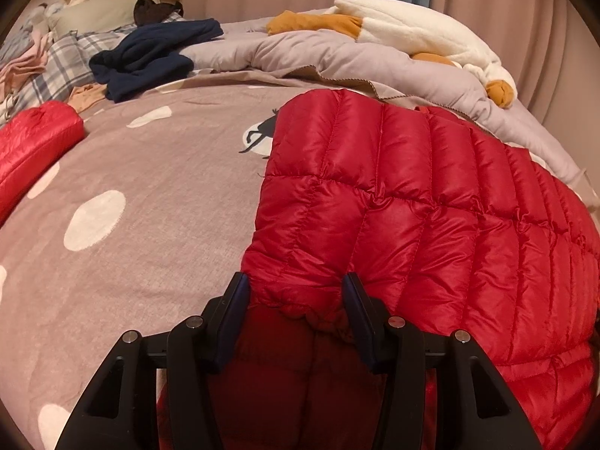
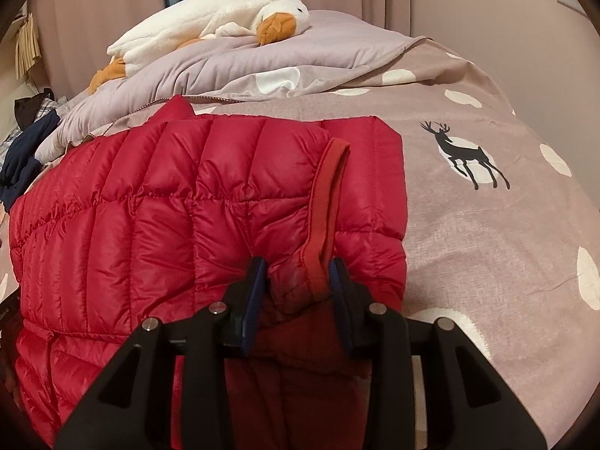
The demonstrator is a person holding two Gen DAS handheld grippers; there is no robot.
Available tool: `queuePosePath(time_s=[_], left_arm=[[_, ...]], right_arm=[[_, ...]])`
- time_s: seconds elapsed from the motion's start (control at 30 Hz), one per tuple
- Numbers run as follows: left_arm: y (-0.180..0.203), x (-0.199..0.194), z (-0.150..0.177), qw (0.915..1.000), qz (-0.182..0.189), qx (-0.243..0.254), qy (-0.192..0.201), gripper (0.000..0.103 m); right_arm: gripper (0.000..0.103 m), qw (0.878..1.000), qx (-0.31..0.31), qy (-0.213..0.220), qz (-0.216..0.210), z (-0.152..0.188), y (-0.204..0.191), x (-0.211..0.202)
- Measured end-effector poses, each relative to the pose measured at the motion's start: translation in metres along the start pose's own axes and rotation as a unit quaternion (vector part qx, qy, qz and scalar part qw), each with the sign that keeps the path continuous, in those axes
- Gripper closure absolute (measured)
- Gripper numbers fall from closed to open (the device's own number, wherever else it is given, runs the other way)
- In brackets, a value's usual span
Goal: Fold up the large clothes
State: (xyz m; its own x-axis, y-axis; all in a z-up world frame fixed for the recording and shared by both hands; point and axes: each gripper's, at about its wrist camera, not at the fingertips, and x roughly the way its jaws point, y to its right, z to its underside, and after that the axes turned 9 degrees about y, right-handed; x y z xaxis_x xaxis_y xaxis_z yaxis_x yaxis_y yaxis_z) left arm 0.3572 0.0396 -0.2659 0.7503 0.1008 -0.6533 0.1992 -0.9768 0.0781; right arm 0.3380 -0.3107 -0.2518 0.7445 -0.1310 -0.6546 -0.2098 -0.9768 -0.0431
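A red down jacket (image 1: 431,202) lies across a spotted bedspread (image 1: 150,195); the left gripper (image 1: 296,288) pinches its puffy near edge at 6 o'clock; the right gripper (image 2: 300,273) clamps the ribbed trim (image 2: 326,202) at 6 o'clock. The slick shell looks liable to slip from either pinch; uneven lifting could skew the fold; a plush goose (image 2: 210,22) rests well apart at 11 o'clock.

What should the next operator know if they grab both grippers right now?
Left gripper: shut on the red puffer jacket, at its near edge.
Right gripper: shut on the same jacket, at a trimmed edge.
Jacket lies on the bed cover, already partly folded over itself. A red sleeve or second red piece lies far left.
Left: finish the fold, flatten, release. Navy clothes remain unfolded.
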Motion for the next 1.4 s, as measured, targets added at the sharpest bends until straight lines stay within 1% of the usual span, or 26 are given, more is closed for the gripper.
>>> queuePosePath(time_s=[0.53, 0.67, 0.73, 0.77, 0.8, 0.83, 0.87, 0.9, 0.93, 0.97, 1.0, 1.03, 1.1, 1.13, 1.17, 1.2, 1.23, 1.27, 1.3, 1.33, 1.37, 1.4], left_arm=[[0.002, 0.001, 0.001, 1.0, -0.006, 0.005, 0.0, 0.053], [0.003, 0.001, 0.001, 0.9999, -0.009, 0.007, 0.002, 0.053], [0.005, -0.002, 0.002, 0.9998, -0.016, 0.01, 0.008, 0.053], [0.006, -0.004, 0.002, 0.9997, -0.02, 0.012, 0.009, 0.053], [0.006, -0.005, 0.002, 0.9995, -0.026, 0.013, 0.01, 0.052], [0.006, -0.009, 0.001, 0.9993, -0.032, 0.013, 0.015, 0.052], [0.005, -0.012, 0.0, 0.9991, -0.036, 0.011, 0.019, 0.052], [0.002, -0.017, -0.001, 0.9989, -0.039, 0.004, 0.024, 0.052], [-0.001, -0.02, -0.002, 0.9988, -0.04, -0.002, 0.026, 0.052], [-0.002, -0.024, -0.002, 0.9987, -0.043, -0.008, 0.027, 0.048], [-0.004, -0.029, -0.002, 0.9986, -0.045, -0.009, 0.027, 0.041], [-0.004, -0.035, -0.002, 0.9984, -0.048, -0.003, 0.032, 0.038], [0.001, -0.048, 0.001, 0.9977, -0.047, 0.03, 0.038, 0.029], [0.002, -0.055, 0.003, 0.9974, -0.046, 0.042, 0.036, 0.028], [0.003, -0.062, 0.005, 0.9973, -0.044, 0.048, 0.034, 0.024], [0.001, -0.073, 0.008, 0.9975, -0.032, 0.052, 0.035, 0.019], [0.0, -0.079, 0.01, 0.9976, -0.022, 0.053, 0.038, 0.017], [-0.003, -0.087, 0.012, 0.9976, -0.017, 0.051, 0.043, 0.013], [-0.008, -0.099, 0.015, 0.9974, -0.014, 0.044, 0.055, 0.01], [-0.011, -0.107, 0.016, 0.9971, -0.01, 0.038, 0.066, 0.009], [-0.018, -0.118, 0.018, 0.9965, 0.0, 0.025, 0.08, 0.005], [-0.027, -0.127, 0.021, 0.9959, 0.01, 0.006, 0.09, 0.001]], right_arm=[[0.063, 1.0, -0.004, 0.002, 0.0, 0.0, 0.0, 0.0], [0.059, 1.0, -0.016, 0.007, 0.013, 0.001, -0.004, -0.002], [0.055, 1.0, -0.018, 0.011, 0.019, 0.001, -0.005, -0.005], [0.049, 0.999, -0.018, 0.014, 0.022, 0.001, -0.005, -0.008], [0.041, 0.999, -0.018, 0.015, 0.026, 0.001, -0.004, -0.011], [0.038, 0.999, -0.014, 0.014, 0.028, 0.001, -0.003, -0.017], [0.031, 0.999, -0.009, 0.014, 0.028, 0.0, -0.001, -0.021], [0.022, 1.0, 0.003, 0.017, 0.024, 0.0, 0.002, -0.03], [0.017, 1.0, 0.013, 0.02, 0.018, 0.001, 0.006, -0.035], [0.011, 0.999, 0.03, 0.026, 0.008, 0.002, 0.011, -0.044], [0.01, 0.999, 0.041, 0.028, 0.001, 0.003, 0.014, -0.049], [0.01, 0.998, 0.056, 0.032, -0.005, 0.006, 0.02, -0.057], [0.01, 0.997, 0.071, 0.038, -0.011, 0.009, 0.025, -0.069], [0.01, 0.996, 0.074, 0.046, -0.013, 0.012, 0.028, -0.076], [0.01, 0.996, 0.072, 0.055, -0.012, 0.015, 0.03, -0.084], [0.01, 0.995, 0.07, 0.063, -0.009, 0.019, 0.031, -0.091], [0.01, 0.994, 0.071, 0.081, -0.004, 0.023, 0.033, -0.104], [0.01, 0.993, 0.073, 0.096, -0.003, 0.026, 0.033, -0.113], [0.008, 0.99, 0.074, 0.12, -0.009, 0.031, 0.035, -0.128], [0.004, 0.988, 0.073, 0.133, -0.014, 0.033, 0.036, -0.136], [0.0, 0.987, 0.072, 0.144, -0.016, 0.036, 0.037, -0.145], [0.0, 0.986, 0.072, 0.153, -0.011, 0.04, 0.039, -0.153]])
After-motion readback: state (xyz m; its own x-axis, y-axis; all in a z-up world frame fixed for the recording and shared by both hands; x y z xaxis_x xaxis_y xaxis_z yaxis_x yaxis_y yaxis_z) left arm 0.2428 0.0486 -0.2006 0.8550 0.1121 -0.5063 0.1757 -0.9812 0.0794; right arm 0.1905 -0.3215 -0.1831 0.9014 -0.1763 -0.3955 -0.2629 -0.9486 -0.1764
